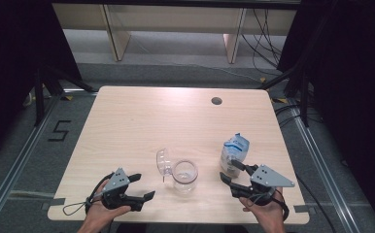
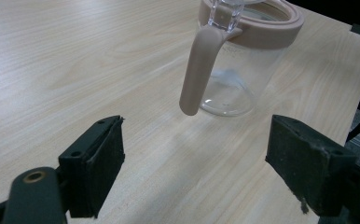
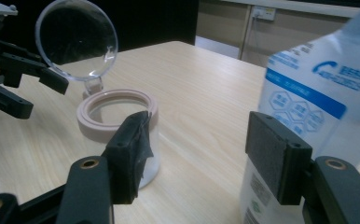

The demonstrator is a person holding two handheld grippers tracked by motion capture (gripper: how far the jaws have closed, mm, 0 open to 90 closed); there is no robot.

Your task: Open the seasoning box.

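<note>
The left hand-held gripper stands released, its two black jaws spread wide with nothing between them; its pads hover over bare wood. Straight ahead of those jaws, near but not touching, stands the clear plastic jar with a beige ring round its mouth, its beige latch arm hanging down the near side and its round transparent lid flipped up on the hinge.

The right hand-held gripper is also released, its jaws parted to a middling width. No pad presses on anything: the white pouch with blue print stands upright just beyond and to the right of the right-hand jaw (whether the pad grazes it cannot be told), while the jar sits behind the left-hand jaw, apart from it.

Counted: two hand-held grippers, one jar with one lid, one pouch, and one round cable hole far ahead of both grippers.

The pale wooden surface has its near edge just behind both hands. The pouch lies toward the right edge, with a strip of bare wood beyond the right hand-held gripper. Ahead of the jar and pouch the whole far half lies open, and the stretch left of the left hand-held gripper is bare out to that edge. Between the two grippers only the jar stands.
</note>
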